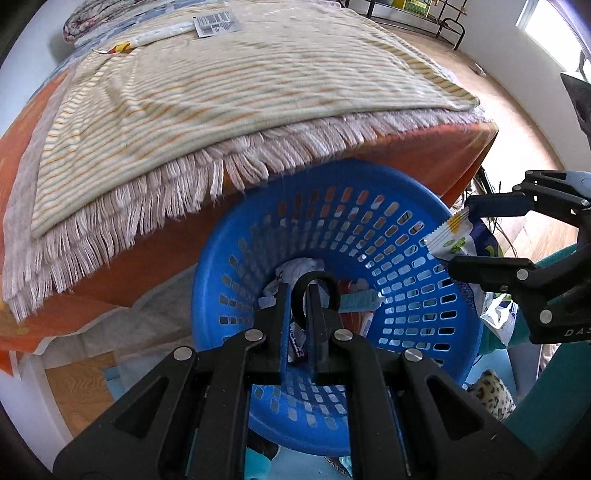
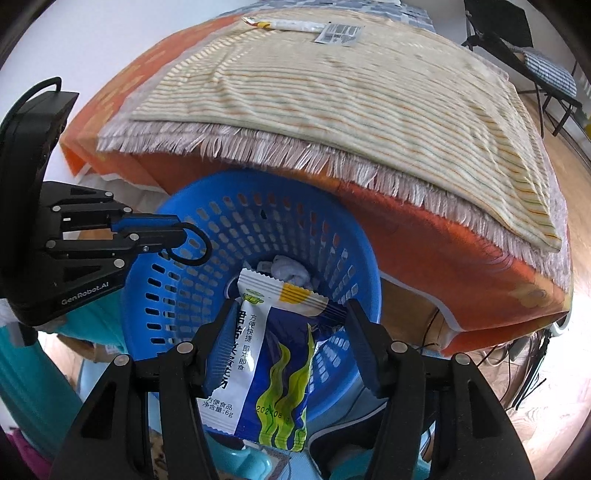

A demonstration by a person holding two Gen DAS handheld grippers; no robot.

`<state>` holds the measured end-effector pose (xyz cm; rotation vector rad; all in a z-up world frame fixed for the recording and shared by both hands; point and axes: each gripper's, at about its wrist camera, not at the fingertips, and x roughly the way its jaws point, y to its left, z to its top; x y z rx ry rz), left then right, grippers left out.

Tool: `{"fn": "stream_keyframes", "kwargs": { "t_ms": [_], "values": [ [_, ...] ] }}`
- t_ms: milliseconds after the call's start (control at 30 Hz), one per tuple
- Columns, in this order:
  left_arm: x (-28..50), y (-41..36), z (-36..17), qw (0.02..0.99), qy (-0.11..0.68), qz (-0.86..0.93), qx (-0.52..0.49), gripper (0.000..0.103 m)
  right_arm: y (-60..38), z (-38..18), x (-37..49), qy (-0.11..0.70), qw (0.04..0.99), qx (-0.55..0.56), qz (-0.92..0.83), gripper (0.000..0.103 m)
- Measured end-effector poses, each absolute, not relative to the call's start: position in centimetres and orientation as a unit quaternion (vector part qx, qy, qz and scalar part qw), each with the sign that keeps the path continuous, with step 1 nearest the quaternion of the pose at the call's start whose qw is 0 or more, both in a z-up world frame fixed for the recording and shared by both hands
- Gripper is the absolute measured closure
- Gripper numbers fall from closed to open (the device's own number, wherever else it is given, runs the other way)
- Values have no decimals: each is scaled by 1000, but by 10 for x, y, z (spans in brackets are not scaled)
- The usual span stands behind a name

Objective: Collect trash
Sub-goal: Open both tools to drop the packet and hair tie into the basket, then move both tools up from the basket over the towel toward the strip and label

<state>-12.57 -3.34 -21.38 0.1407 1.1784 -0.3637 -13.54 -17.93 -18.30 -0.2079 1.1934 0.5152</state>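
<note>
The right hand-held gripper (image 2: 288,343) stands half open around a snack packet (image 2: 269,369) above the blue basket (image 2: 236,221); the left hand-held gripper (image 1: 299,295) is closed, empty. Judging by this, open wider over the basket's centre so the packet falls inside.

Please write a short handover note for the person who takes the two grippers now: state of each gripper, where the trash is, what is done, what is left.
Left gripper: jaws shut, nothing between them, over the blue basket.
Right gripper: jaws around the blue-and-white snack packet above the basket; whether the pads still press cannot be told.
Done: crumpled paper and wrappers already lie in the basket.
Left: drop this packet in, then fetch the long wrapper and the barcode label from the striped blanket.
</note>
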Motion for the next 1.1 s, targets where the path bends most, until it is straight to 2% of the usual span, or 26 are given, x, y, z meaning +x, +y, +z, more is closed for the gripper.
{"fn": "stream_keyframes", "kwargs": {
  "t_ms": [200, 267, 333, 367, 1100],
  "values": [
    [-125, -33, -220, 808, 562, -165, 68, 97, -180, -184, -133, 560, 788, -96, 237, 45],
    [-125, -32, -222, 807, 564, -164, 69, 90, -179, -186, -132, 563, 786, -100, 235, 45],
    [-124, -32, -222, 807, 563, -164, 68, 76, -177, -188, -133, 565, 785, -102, 233, 45],
    [-125, -32, -222, 808, 562, -164, 69, 75, -176, -189, -134, 566, 784, -103, 233, 44],
    [-108, -24, -206, 808, 562, -170, 53, 75, -173, -194, -131, 565, 786, -111, 224, 42]
  ]
}}
